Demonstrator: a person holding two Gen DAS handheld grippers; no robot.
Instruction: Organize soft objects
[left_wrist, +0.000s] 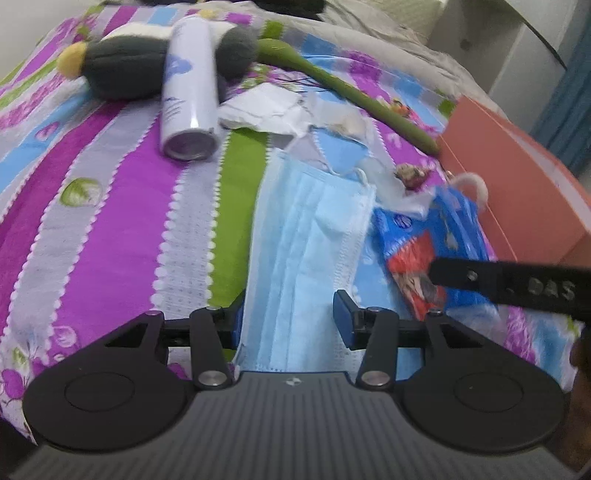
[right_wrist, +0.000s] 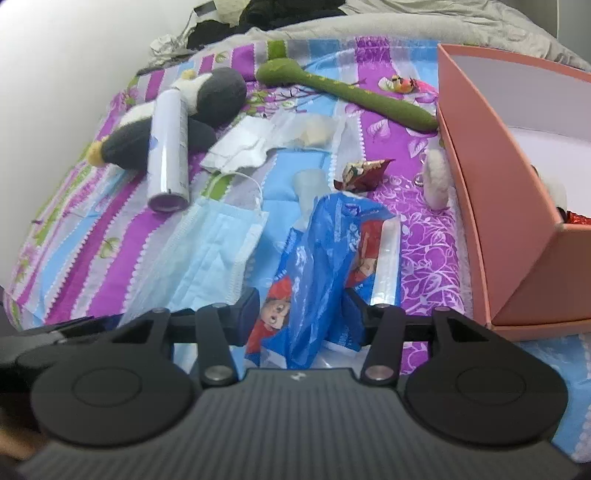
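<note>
Bed (left_wrist: 122, 229), striped floral cover. Left tool (left_wrist: 288, 325) half open astride face mask (left_wrist: 310, 236); right tool (right_wrist: 301, 310) half open astride blue wrapper (right_wrist: 317, 258). Step: grasping. Next: close, carry to pink box (right_wrist: 491, 206) right.

The face mask (left_wrist: 310, 229) lies flat on the bedspread (left_wrist: 122, 221), between the left gripper's (left_wrist: 290, 325) spread jaws. Right of the mask lies the plastic wrapper (right_wrist: 321, 266), between the right gripper's (right_wrist: 303, 314) parted jaws. Behind the mask lies torn paper (left_wrist: 262, 107); left of that, a spray can (left_wrist: 190, 88) rests across a plush penguin (left_wrist: 147, 62). Behind the paper, a long plush stem (right_wrist: 347, 94) reaches right to touch the open box (right_wrist: 491, 192), which stands right of the wrapper. A crumpled sweet wrapper (right_wrist: 364, 171) sits behind the plastic wrapper.
</note>
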